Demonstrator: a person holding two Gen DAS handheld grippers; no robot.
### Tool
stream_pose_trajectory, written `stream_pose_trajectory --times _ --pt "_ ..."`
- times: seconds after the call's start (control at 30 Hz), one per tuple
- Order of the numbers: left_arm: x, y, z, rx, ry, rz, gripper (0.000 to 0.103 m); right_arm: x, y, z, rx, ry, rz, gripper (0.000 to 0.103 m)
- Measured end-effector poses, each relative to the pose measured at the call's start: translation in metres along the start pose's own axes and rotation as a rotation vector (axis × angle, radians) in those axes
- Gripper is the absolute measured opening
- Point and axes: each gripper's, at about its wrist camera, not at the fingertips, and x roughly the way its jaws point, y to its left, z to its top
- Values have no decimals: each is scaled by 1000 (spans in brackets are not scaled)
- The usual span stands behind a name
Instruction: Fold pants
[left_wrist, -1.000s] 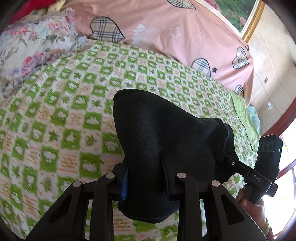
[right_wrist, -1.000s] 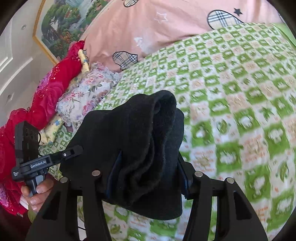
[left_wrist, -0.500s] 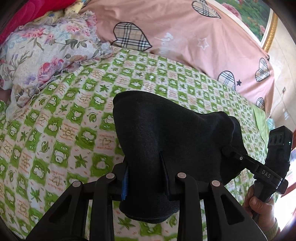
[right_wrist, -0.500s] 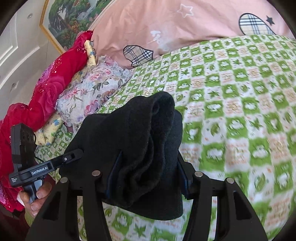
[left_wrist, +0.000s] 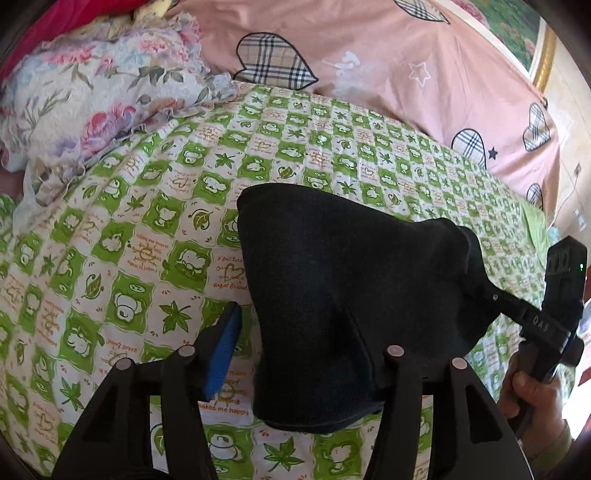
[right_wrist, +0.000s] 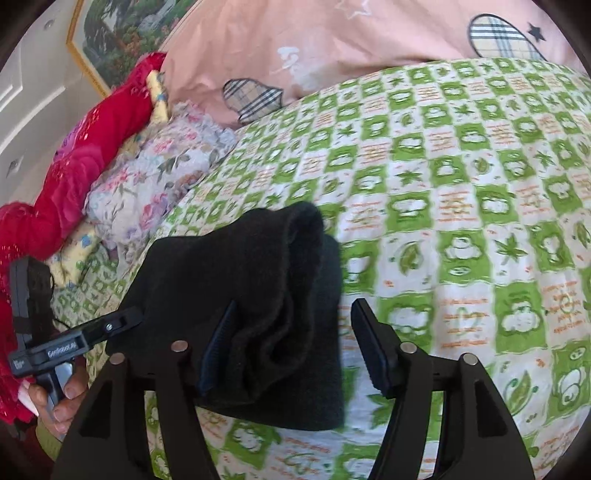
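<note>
The black pants (left_wrist: 343, 288) are a folded bundle on the green-and-white checked bedspread (left_wrist: 155, 229). My left gripper (left_wrist: 295, 343) is open: its blue-padded left finger (left_wrist: 221, 354) stands clear of the cloth and the right finger is draped by it. In the right wrist view the pants (right_wrist: 258, 302) lie between the spread fingers of my right gripper (right_wrist: 295, 347), which is open, with a gap between the right finger (right_wrist: 373, 350) and the cloth. Each view shows the other gripper at the bundle's far side.
A floral pillow (left_wrist: 92, 96) and red bedding (right_wrist: 92, 147) lie at the head end. A pink quilt with plaid hearts (left_wrist: 369, 74) lies along the far side. A framed picture (right_wrist: 122, 37) hangs on the wall.
Both grippers were shut on the pants; now both have opened and let go. The bundle has come down onto the bedspread.
</note>
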Motion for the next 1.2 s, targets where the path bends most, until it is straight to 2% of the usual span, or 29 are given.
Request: stream_pose_trajectory --times 0.23,0.3,0.4,0.6,0.73,1.2 --pt "-6 1 -6 -1 -3 16 68 -6 4 -3 -11 -25 -26 69" --pt "-8 3 -10 -5 2 21 74 -9 6 -5 -20 -34 -36 69" --pt "-13 7 -15 -31 -4 25 79 -13 4 -9 -16 -43 -53 74" --pt "-19 11 -25 -53 -3 32 81 -24 4 -16 -1 -60 -81 79" --pt "-26 7 -29 -32 -17 52 82 -33 12 -22 -8 -69 -101 82" --pt "-45 3 -44 -13 -28 68 83 -52 66 -36 -170 -77 -102 90"
